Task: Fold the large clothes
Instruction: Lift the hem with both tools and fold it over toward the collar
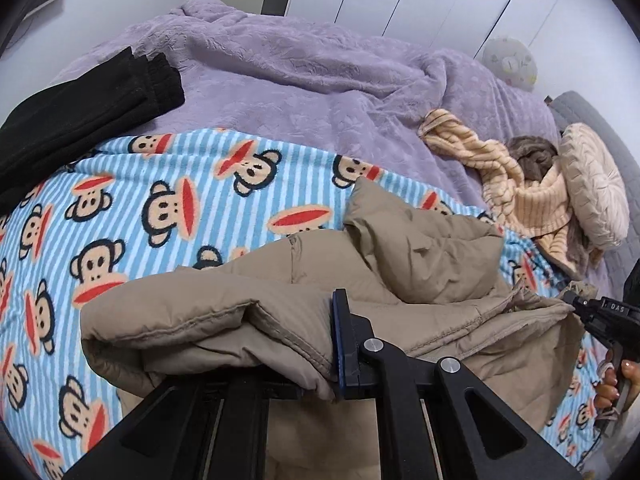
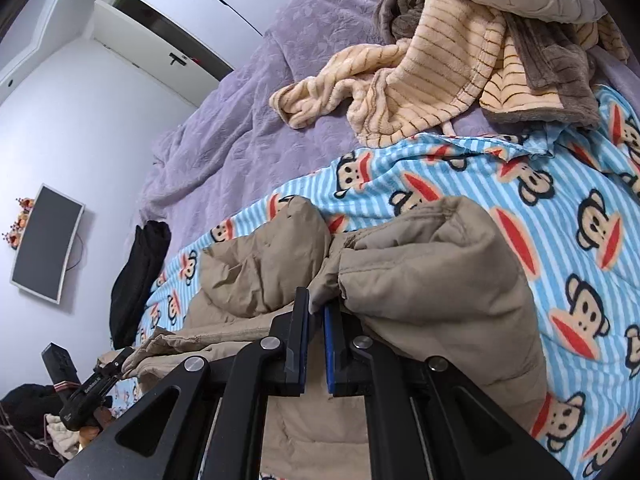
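The left gripper [image 1: 338, 344] is clamped on the beige coat [image 1: 360, 280]; its jaws are closed together on a folded edge of the padded cloth, and only one finger with a blue pad shows clearly, the cloth covering the other side. The right gripper [image 2: 316, 340] is also closed on the coat [image 2: 420, 280]; in its own view a thin fold of the fabric sits between the two blue pads, which stand almost together. In the left view the right gripper [image 1: 576, 304] appears at the right edge, pinching the far end of the coat, with a hand [image 1: 612, 384] on its handle; in the right view the left gripper [image 2: 120, 364] appears low at the left, holding the other end.

The coat lies bunched across the monkey blanket [image 1: 160, 208], a blue striped one; a puffy sleeve or panel stands up in the middle of it. The blanket is spread on a bed with a purple cover [image 1: 300, 72]. A black garment [image 1: 80, 108] lies folded at the left edge of the bed, partly on the blanket. Near the head of the bed there is a striped cream robe [image 1: 516, 184], crumpled, with a brown piece just beside it; a round cushion [image 1: 596, 184] rests against it.
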`<state>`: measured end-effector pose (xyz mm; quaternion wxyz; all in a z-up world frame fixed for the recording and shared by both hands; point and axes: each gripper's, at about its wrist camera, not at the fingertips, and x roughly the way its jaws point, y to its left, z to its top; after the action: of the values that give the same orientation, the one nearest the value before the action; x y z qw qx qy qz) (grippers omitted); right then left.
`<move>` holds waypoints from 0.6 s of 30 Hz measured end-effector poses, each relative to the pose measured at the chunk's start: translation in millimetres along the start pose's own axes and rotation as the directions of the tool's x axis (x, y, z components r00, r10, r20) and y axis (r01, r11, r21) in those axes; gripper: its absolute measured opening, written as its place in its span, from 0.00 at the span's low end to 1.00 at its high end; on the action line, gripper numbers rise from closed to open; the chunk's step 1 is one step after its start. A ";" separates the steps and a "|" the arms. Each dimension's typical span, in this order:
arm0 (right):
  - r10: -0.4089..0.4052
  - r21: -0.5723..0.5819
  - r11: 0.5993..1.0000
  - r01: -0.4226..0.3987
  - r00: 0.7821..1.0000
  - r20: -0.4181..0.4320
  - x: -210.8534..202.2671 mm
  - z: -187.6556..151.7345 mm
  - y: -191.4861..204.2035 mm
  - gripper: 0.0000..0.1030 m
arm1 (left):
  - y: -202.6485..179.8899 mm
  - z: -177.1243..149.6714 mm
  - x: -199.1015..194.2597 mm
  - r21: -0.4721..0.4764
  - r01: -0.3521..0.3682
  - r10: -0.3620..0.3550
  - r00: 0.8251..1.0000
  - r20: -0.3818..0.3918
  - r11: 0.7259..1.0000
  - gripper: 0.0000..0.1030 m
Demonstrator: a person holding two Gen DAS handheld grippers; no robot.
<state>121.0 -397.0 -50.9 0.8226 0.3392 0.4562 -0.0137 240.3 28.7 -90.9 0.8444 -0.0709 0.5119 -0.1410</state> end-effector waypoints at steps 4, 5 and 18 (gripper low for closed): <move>-0.063 0.034 0.997 0.064 0.998 -0.028 52.9 8.3 -20.6 0.07 | 2.9 -3.3 49.4 0.007 -0.034 0.034 0.999 -0.033 0.999 0.12; -0.074 0.038 0.996 0.076 0.997 -0.035 65.2 8.9 -26.1 0.07 | 4.0 -4.8 58.9 0.004 -0.036 0.036 0.999 -0.036 0.999 0.12; -0.104 0.002 0.995 0.104 0.993 -0.058 127.5 15.8 -40.6 0.07 | 0.9 -5.4 65.3 0.029 -0.097 0.097 0.995 -0.010 0.995 0.17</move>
<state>193.6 -400.7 -164.3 0.8064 0.3171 0.4969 -0.0478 264.1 9.4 -148.7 0.8483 -0.0332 0.5174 -0.1076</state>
